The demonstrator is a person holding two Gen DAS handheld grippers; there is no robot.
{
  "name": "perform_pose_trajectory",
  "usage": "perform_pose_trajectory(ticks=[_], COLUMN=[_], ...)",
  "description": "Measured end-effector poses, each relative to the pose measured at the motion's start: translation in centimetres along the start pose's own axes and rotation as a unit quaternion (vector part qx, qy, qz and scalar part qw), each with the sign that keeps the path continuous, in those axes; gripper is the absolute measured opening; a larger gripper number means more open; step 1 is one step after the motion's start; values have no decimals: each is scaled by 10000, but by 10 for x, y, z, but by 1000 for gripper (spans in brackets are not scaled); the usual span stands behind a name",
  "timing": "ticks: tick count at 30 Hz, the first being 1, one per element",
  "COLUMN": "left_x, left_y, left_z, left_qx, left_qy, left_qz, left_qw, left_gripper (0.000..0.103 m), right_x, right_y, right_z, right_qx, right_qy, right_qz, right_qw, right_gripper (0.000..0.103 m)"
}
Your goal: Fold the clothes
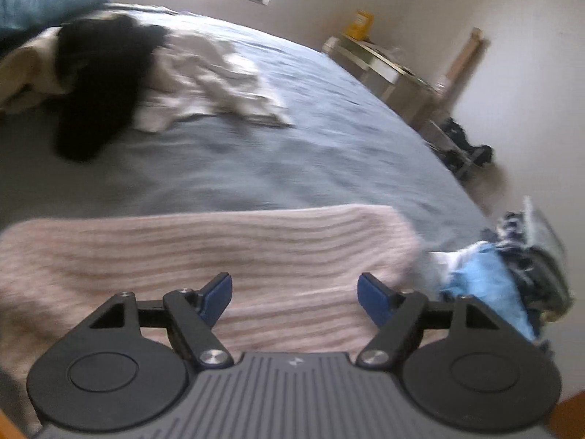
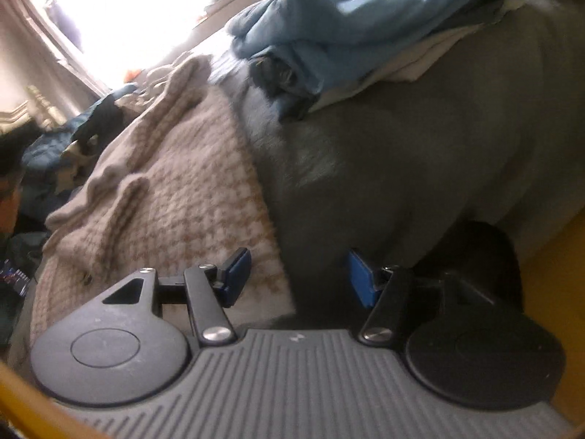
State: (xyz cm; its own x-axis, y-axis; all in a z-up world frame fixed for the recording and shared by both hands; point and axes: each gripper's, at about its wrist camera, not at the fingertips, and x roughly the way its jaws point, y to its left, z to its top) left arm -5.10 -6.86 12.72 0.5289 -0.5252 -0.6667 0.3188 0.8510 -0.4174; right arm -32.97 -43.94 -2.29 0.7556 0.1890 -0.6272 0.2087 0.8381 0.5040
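Both tools are spread wide and hold nothing. Left tool point(image 1: 295, 298) hangs just over the pink striped sweater point(image 1: 204, 252), which lies flat on the grey bed point(image 1: 299, 153) along the near edge. Right tool point(image 2: 298, 280) sits low at the sweater's side edge point(image 2: 190, 190), with one blue pad over the knit and the other over bare bed. The next step looks like picking up the sweater to fold it. To do that well, each tool should come down on an edge or corner, pinch only one layer, and then both should lift and move together so the knit does not stretch or bunch. The sweater is soft and thick, so a deep bite will hold better than a tip pinch. In the middle of the bed is open grey room, good for laying the fold over. At the far end lie a black cloth point(image 1: 98, 84) and a white cloth point(image 1: 204, 77), well apart from the sweater. A blue pile of clothes point(image 2: 358, 18) rests near the sweater's far corner, so keep the fold away from it. Past the bed's far side stands a small table point(image 1: 387, 69).
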Motion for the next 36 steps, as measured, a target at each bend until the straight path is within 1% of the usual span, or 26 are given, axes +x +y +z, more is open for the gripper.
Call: perform_pose_trajectory(ticks=[2,4,7,8,9,11,13,14,16,17,19,20,21,22,23,25,26,27,29,31,32,33,34,35,36], left_x=[19,41,75,86,98,122,148,161,185,194,210,217,223,231,240,253,257,261,259,251,247,246,242,237,231], left_y=[-26,-54,-97,-111,-125,-150,-166,-174,-184,-188,-196,-197,-197,-198,-200,-202,-201,-200,-200,-201,-202,-201,-200,-198,-195], left_z=[11,19,32,36,39,44,47,48,47,46,45,44,43,40,37,29,25,20,14,14,14,15,16,18,21], left_qx=[116,276,558,659,781,1072,1242,1314,1443,1522,1691,1648,1547,1608,1744,2058,2170,2260,2442,2551,2601,2669,2725,2740,2632], left_qy=[178,323,531,580,617,746,983,1109,1344,1398,1447,1489,1540,1604,1673,1624,1617,1624,1538,1462,1426,1416,1420,1398,1321], left_qz=[-40,-18,45,80,183,534,953,1167,1614,1802,2132,2184,2186,2316,2505,2814,2906,2972,2973,3049,3098,3105,3032,2947,2846], left_qw=[9998,9991,9970,9961,9949,9900,9828,9782,9670,9617,9513,9502,9511,9459,9375,9231,9178,9133,9101,9059,9033,9013,9020,9047,9123], left_gripper=[80,81,88,94,96,96,96,96,96,96,96,96,96,96,96,96,96,96,95,81,56,47,43,36,34], right_x=[-1,-2,-5,-5,-3,0,0,-1,-5,-6,-3,-1,0,-1,-1,-3,-6,-9,-14,-19,-21,-22,-24,-26,-27], right_y=[-1,-2,-7,-6,-4,0,4,4,1,-1,1,3,3,3,3,3,4,6,11,14,18,21,23,27,31], right_z=[-1,-3,-7,-9,-10,-11,-11,-10,-8,-7,-7,-7,-7,-7,-7,-7,-8,-9,-10,-11,-11,-11,-11,-11,-11], right_qx=[-27,-4,145,149,129,78,43,49,259,364,381,365,364,379,394,410,373,308,162,33,-48,-144,-217,-278,-331], right_qy=[-43,-97,-108,-105,-89,-78,-128,-173,-319,-368,-367,-359,-364,-382,-400,-481,-569,-623,-707,-775,-788,-808,-831,-840,-848], right_qz=[88,219,667,784,867,958,957,1049,1245,1311,1351,1363,1379,1397,1416,1414,1364,1345,1376,1520,1595,1653,1711,1801,1898], right_qw=[9999,9997,9976,9968,9961,9953,9953,9943,9914,9900,9894,9893,9891,9887,9883,9879,9883,9885,9878,9853,9840,9828,9815,9797,9776], right_gripper=[64,64,64,64,64,65,65,64,55,50,46,46,44,42,37,34,30,26,22,20,20,20,20,18,16])
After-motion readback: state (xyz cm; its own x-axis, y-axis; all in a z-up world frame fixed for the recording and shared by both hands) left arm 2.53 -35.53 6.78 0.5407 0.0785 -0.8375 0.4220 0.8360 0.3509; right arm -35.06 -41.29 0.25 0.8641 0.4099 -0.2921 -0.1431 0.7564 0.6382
